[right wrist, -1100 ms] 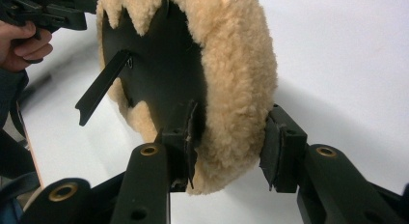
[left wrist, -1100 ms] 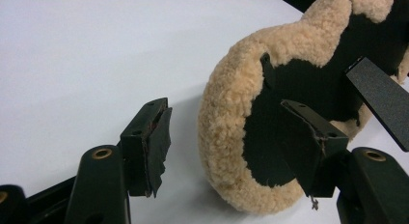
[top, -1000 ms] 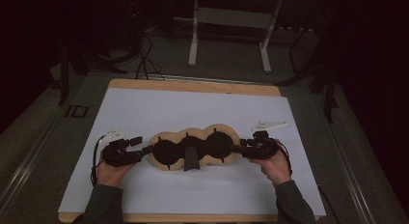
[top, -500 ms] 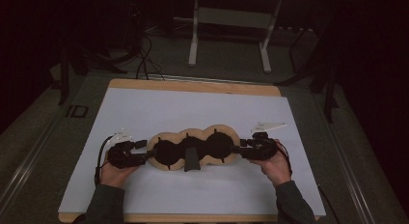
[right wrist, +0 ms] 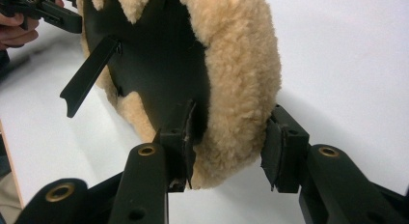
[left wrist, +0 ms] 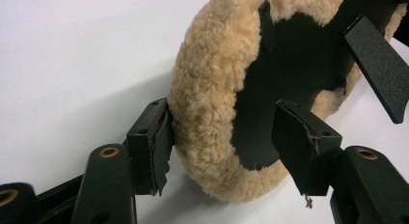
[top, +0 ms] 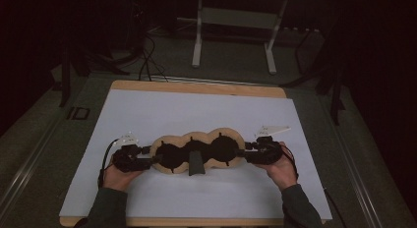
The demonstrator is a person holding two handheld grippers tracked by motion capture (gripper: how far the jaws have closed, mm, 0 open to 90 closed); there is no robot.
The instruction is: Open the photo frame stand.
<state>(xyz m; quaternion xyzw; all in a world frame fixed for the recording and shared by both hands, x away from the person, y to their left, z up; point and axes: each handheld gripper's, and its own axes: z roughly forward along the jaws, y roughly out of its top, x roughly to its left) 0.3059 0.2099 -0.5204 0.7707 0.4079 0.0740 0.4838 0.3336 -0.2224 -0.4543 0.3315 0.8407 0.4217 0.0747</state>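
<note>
Left end: the left hand-held gripper (top: 153, 159) is sitting at the left lobe of the fleece pad (top: 199, 139), carried by the person's left hand (top: 118, 175). Against the high view of a second ago, it is now lying slightly closer in on that lobe. Its jaws have just been closing a little from their widest. In the left gripper view the tan rim is standing between them. One pad is touching the outer fleece, while the other is hanging over the black lining without visibly pressing. Assessment: wide, straddling the rim, not yet gripping.

Centre: the fleece pad is lying across the near half of the white surface (top: 196, 110), long axis left to right. Its three black lobes are facing up and its black strap (top: 195, 164) is pointing toward the person. Its position is matching the earlier high views.

Right end: the right hand-held gripper (top: 242, 152), in the right hand (top: 280, 166), is keeping its place. In the right gripper view its jaws are standing about half closed on the right lobe's rim, one pad on the black lining, one against the fleece. Assessment: holding that rim.

Finding: one end is being held and the other is being taken up. Judged from this, a two-ended lift or stretch is being prepared and depends on the left grip closing fully.
</note>
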